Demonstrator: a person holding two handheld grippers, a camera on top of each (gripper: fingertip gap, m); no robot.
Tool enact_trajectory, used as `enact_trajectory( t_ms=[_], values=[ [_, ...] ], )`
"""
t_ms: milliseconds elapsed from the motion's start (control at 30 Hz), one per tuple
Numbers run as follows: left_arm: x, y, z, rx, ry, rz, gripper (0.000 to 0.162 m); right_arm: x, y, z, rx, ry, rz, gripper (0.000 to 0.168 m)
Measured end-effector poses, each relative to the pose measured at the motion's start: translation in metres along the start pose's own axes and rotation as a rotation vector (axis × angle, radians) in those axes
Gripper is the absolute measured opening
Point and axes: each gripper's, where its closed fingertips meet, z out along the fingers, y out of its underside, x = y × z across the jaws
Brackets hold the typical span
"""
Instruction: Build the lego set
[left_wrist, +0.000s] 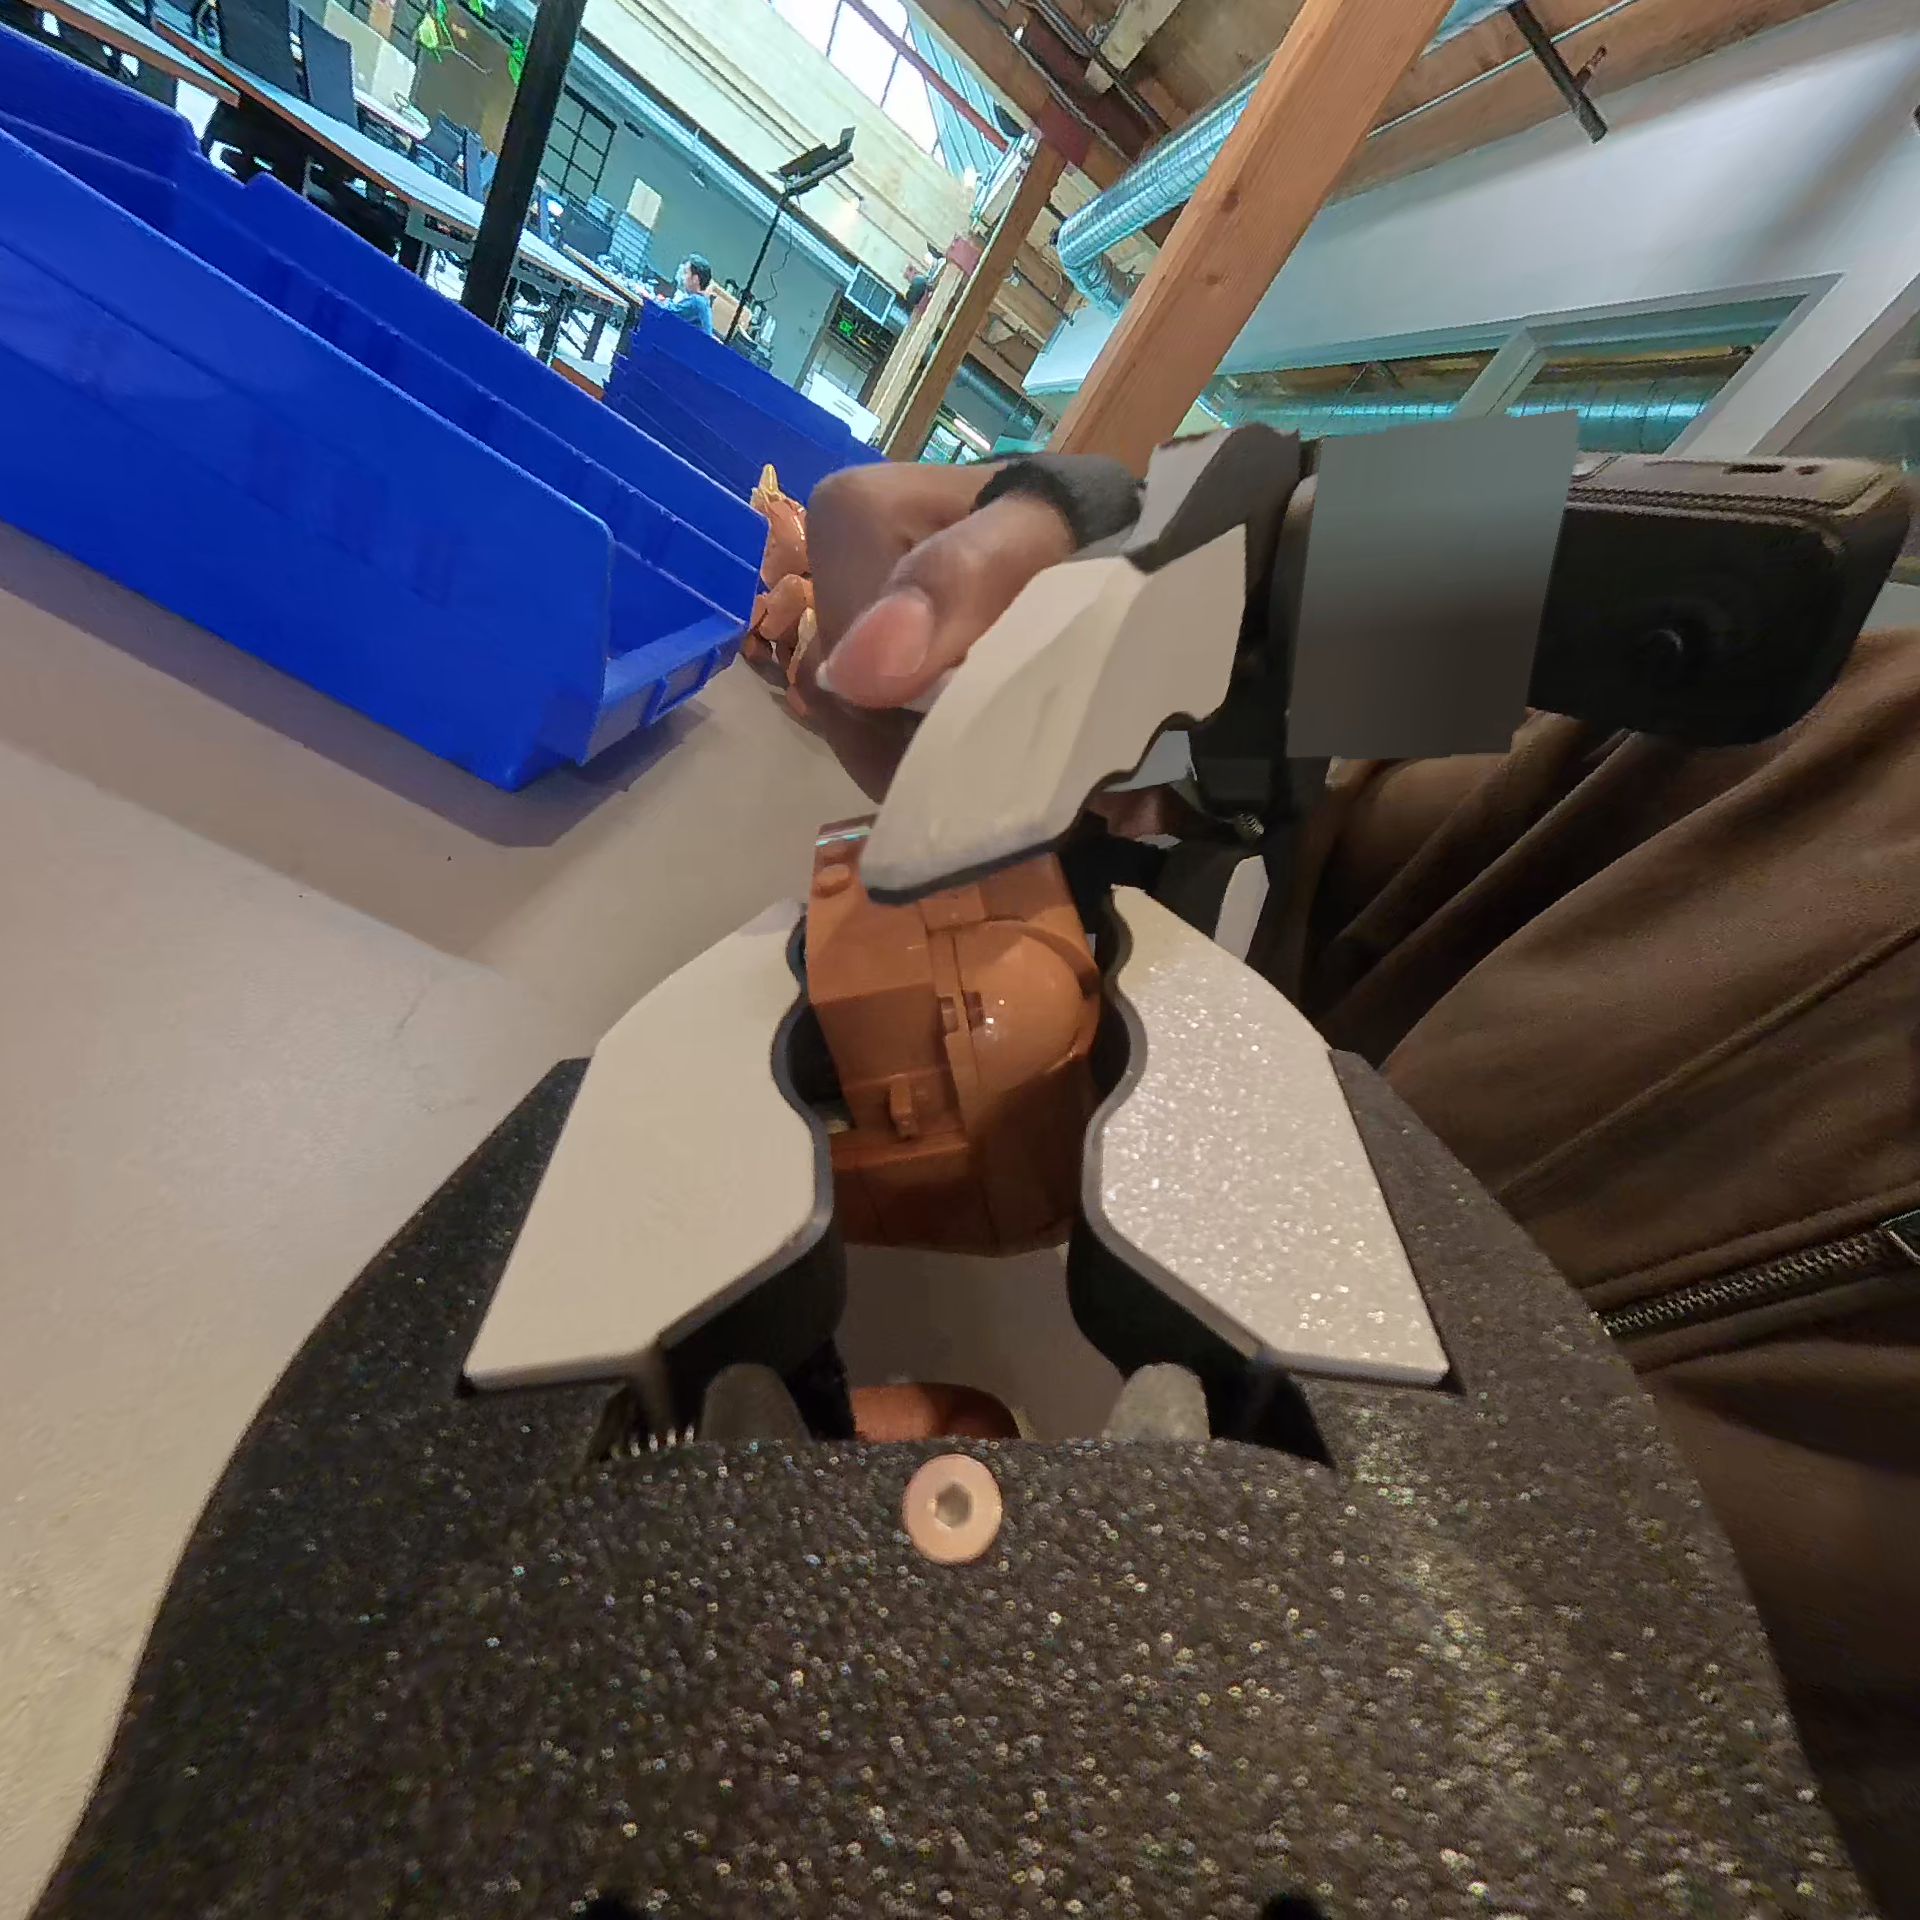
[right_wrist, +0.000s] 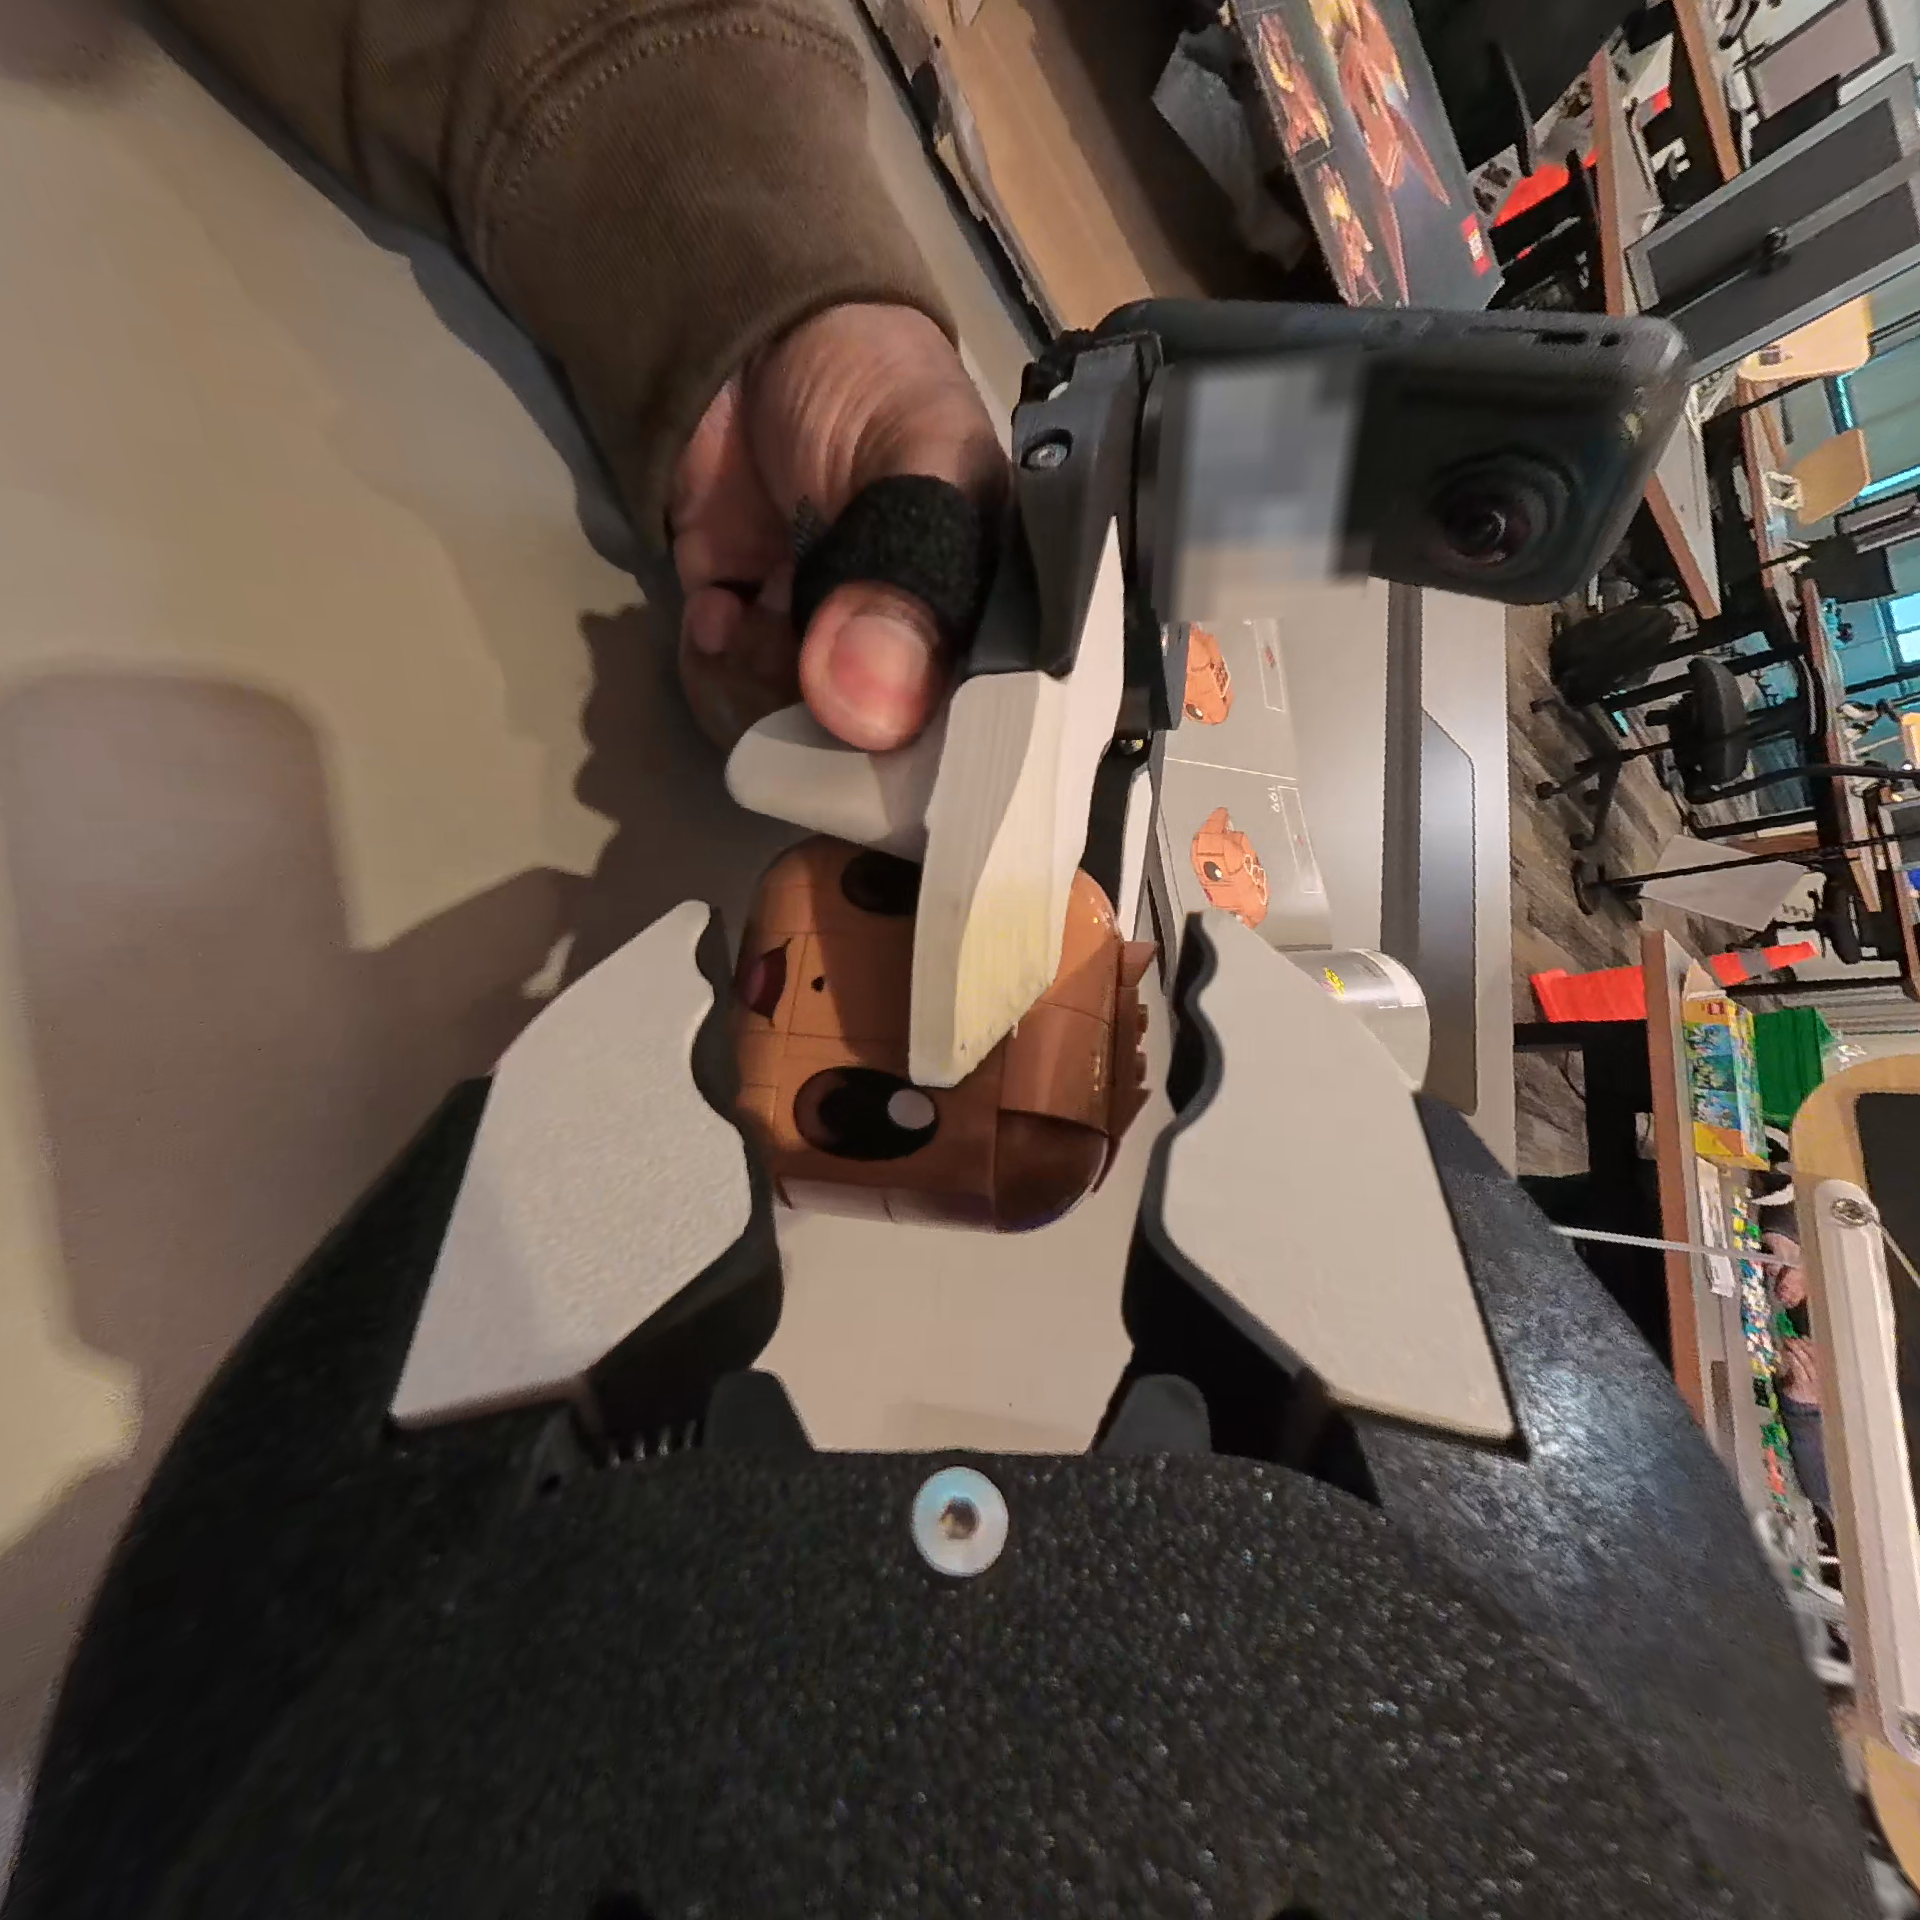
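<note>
Gripping the brown brick-built head (left_wrist: 951, 1070) between its two grey fingers, the left gripper (left_wrist: 951, 1049) carries the piece clear of the pale tabletop (left_wrist: 208, 1039), the flat studded side toward the left finger and the rounded dome toward the right one. In the right wrist view the same head (right_wrist: 831, 1070) shows its printed face, two dark eyes and a small mouth, lying between the fingers of the right gripper (right_wrist: 940, 1039); those fingers stand apart, with a visible gap on each side of the head, so this tool is not clamped on anything. The left gripper's finger crosses the front of the face there, coming in from the far side, so the two tools meet nearly head-on with the piece at the crossing. The head's longer axis seems to run along the left gripper's fingers, and its free near end points toward the right gripper, which is the only tool free to act. Closing the right fingers would probably catch the face side and the back, though whether a further part is meant to go on cannot be told. More brown parts (left_wrist: 784, 592) lie farther off beside the blue bins (left_wrist: 312, 520), and an open instruction booklet (right_wrist: 1247, 831) lies beyond the head on the right.
</note>
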Motion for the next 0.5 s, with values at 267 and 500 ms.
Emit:
enact_trajectory(
  t_ms=[267, 500],
  values=[
    [0.0021, -0.0039, -0.0015, 0.032, 0.024, -0.013, 0.050, 0.0008, -0.0036, -0.0004, 0.042, -0.015, 0.038, 0.077],
    [0.0045, -0.0087, -0.0034, 0.065, 0.041, -0.008, 0.050, 0.0043, -0.0073, -0.0009, 0.075, -0.003, 0.063, 0.076]
  ],
)
